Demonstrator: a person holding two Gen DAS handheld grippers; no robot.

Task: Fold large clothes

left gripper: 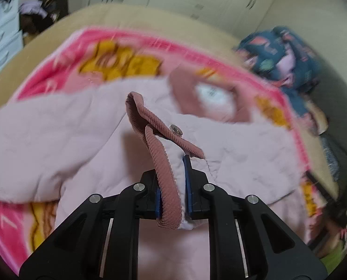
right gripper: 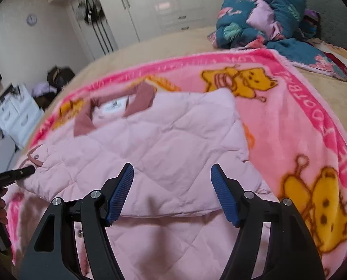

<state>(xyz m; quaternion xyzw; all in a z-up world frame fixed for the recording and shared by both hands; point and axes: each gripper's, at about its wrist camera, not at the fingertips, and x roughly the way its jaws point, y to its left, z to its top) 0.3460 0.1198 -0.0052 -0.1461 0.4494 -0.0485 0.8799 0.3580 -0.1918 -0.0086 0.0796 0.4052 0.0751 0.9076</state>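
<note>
A pale pink quilted jacket [right gripper: 173,140] lies flat on a pink cartoon-bear blanket [right gripper: 290,116], its dusty-rose collar [right gripper: 143,98] and white label [right gripper: 114,105] towards the far side. My left gripper [left gripper: 172,175] is shut on the ribbed rose cuff [left gripper: 150,121] of a sleeve, lifting it above the jacket body [left gripper: 56,135]. A metal snap [left gripper: 175,129] shows on the cuff. From the right wrist view this gripper [right gripper: 31,170] holds the cuff [right gripper: 34,157] at the jacket's left edge. My right gripper [right gripper: 172,170] hangs open over the jacket's near part, holding nothing.
The blanket covers a beige bed [right gripper: 173,42]. A heap of teal patterned bedding [right gripper: 266,16] sits at the far right by the headboard. White wardrobes [right gripper: 150,4] line the back wall. A white drawer unit [right gripper: 17,116] stands left of the bed. A person's hand [right gripper: 1,207] holds the left gripper.
</note>
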